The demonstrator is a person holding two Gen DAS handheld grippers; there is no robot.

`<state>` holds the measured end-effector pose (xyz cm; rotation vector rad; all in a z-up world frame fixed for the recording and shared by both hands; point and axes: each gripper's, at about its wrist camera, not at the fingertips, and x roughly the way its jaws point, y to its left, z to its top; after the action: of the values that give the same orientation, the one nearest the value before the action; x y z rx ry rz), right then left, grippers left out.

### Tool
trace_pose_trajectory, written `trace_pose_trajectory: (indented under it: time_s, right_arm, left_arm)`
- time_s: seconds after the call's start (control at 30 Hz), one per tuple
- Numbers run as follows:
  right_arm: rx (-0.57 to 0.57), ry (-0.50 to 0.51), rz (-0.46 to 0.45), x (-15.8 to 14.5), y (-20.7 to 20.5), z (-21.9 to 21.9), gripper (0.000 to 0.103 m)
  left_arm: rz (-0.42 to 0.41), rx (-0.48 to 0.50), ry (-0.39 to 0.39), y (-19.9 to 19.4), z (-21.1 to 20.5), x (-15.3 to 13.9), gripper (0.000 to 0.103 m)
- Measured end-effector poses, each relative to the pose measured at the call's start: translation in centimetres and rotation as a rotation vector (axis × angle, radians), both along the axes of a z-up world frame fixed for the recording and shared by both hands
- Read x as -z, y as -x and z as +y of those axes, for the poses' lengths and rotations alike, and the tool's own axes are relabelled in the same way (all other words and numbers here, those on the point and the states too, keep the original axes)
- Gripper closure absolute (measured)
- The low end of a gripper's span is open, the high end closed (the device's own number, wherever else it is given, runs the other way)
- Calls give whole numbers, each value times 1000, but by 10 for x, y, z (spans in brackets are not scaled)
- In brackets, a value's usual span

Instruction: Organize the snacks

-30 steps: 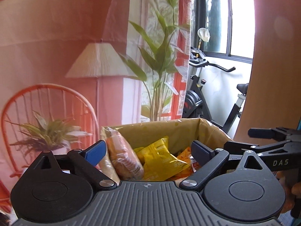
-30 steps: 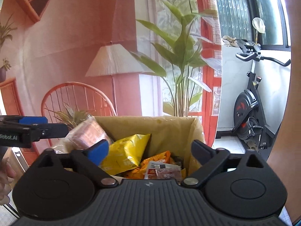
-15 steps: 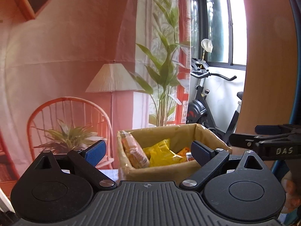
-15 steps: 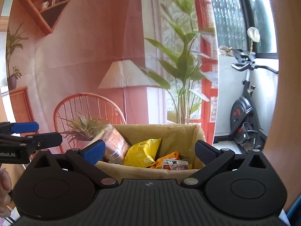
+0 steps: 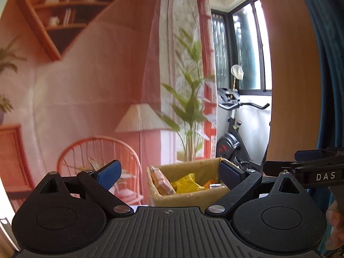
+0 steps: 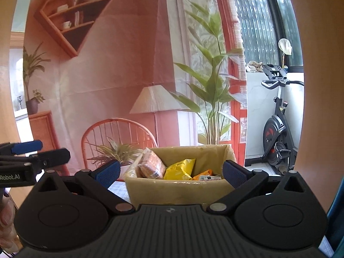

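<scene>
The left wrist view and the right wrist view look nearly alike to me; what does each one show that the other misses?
Only the left wrist view shows the right gripper at its right edge, marked DAS, with a blue curtain behind it. Only the right wrist view shows the left gripper at its left edge, a potted plant on a cabinet, and checked cloth beside the box. Both show the box holding a biscuit pack, yellow bag and orange packet, plus the chair, lamp, tall plant, shelf and exercise bike.

Matt cardboard box (image 6: 178, 188) holds glossy plastic yellow packet (image 6: 179, 169)
</scene>
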<state>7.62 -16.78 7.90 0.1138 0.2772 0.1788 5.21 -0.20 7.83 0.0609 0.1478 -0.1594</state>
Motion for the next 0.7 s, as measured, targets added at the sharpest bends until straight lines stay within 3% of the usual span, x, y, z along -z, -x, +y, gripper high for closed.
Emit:
trace_pose_trajectory:
  time_s: [0.27,0.7]
  right_arm:
    - [-6,9,-34,-13,38,7,0]
    - [-8,10,-30,-15,45,8,0]
  left_arm:
    - [10,-9,6,30,-3,-5,5]
    - [18,-40,28,34,0,-6,5]
